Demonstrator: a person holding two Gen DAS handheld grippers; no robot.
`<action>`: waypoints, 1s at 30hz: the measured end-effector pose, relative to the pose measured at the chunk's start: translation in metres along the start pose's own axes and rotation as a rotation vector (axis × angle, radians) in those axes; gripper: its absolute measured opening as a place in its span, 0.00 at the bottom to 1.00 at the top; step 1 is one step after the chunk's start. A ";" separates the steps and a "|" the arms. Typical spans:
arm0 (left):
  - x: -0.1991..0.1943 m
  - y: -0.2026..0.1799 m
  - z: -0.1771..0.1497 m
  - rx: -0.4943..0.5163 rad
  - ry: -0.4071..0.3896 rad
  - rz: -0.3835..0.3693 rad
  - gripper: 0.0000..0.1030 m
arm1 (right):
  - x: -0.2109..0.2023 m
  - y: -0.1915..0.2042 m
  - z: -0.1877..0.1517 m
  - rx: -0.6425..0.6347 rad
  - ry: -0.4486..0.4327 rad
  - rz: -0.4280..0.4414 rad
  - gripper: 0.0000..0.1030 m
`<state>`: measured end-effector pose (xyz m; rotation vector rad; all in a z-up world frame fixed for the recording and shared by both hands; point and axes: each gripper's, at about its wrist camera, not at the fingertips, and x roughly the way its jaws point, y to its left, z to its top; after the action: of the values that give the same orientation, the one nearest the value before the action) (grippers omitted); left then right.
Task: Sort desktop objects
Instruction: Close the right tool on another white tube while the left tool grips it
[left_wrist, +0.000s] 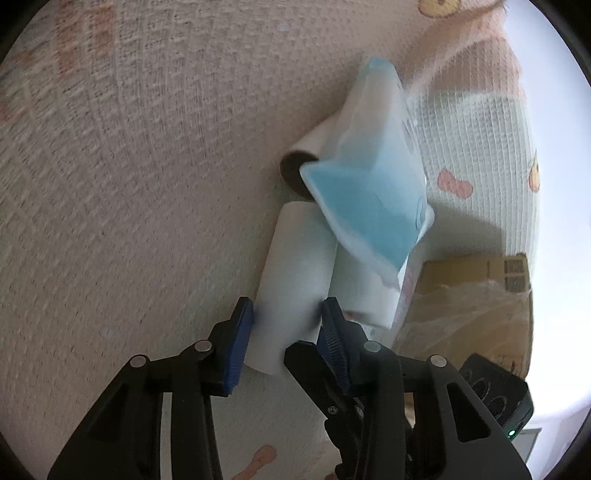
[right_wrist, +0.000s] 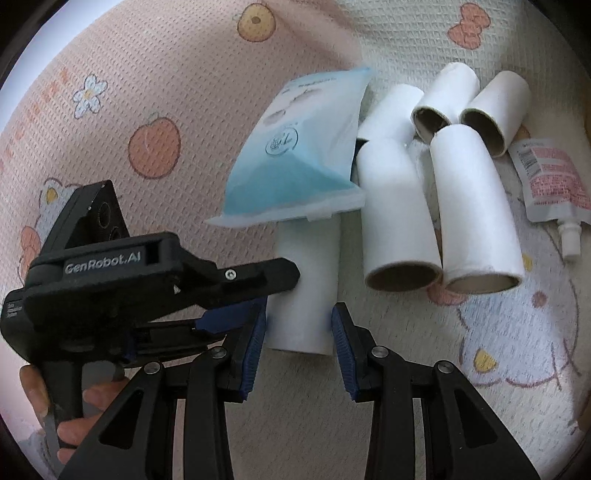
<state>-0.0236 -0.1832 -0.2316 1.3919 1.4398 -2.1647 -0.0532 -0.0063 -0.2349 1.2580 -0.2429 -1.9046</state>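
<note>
A white paper roll (left_wrist: 291, 280) lies on the patterned cloth (left_wrist: 129, 166), and my left gripper (left_wrist: 288, 325) is shut on its near end. The same roll (right_wrist: 306, 291) shows in the right wrist view, with the left gripper's body (right_wrist: 110, 280) reaching in from the left. My right gripper (right_wrist: 297, 332) is open, its pads either side of that roll's near end without pressing it. A blue and white pouch (right_wrist: 306, 155) lies over the roll's far end; it also shows in the left wrist view (left_wrist: 369, 192). Several more white rolls (right_wrist: 472, 206) lie to the right.
A small pink and white spout pouch (right_wrist: 550, 181) lies at the far right. A brown cardboard box (left_wrist: 476, 295) under clear plastic stands right of the rolls in the left wrist view. A second roll (left_wrist: 365, 291) touches the gripped one.
</note>
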 end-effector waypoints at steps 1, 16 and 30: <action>-0.001 -0.003 -0.004 0.017 0.001 0.011 0.41 | -0.002 0.000 -0.002 0.002 0.005 0.002 0.33; 0.001 -0.026 -0.061 0.172 0.077 0.099 0.41 | -0.037 0.004 -0.034 0.005 0.133 -0.072 0.32; 0.012 -0.035 -0.035 0.199 0.091 0.112 0.44 | -0.032 -0.014 -0.034 0.080 0.113 -0.020 0.36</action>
<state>-0.0302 -0.1336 -0.2229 1.6148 1.1691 -2.2496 -0.0268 0.0347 -0.2378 1.4214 -0.2499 -1.8486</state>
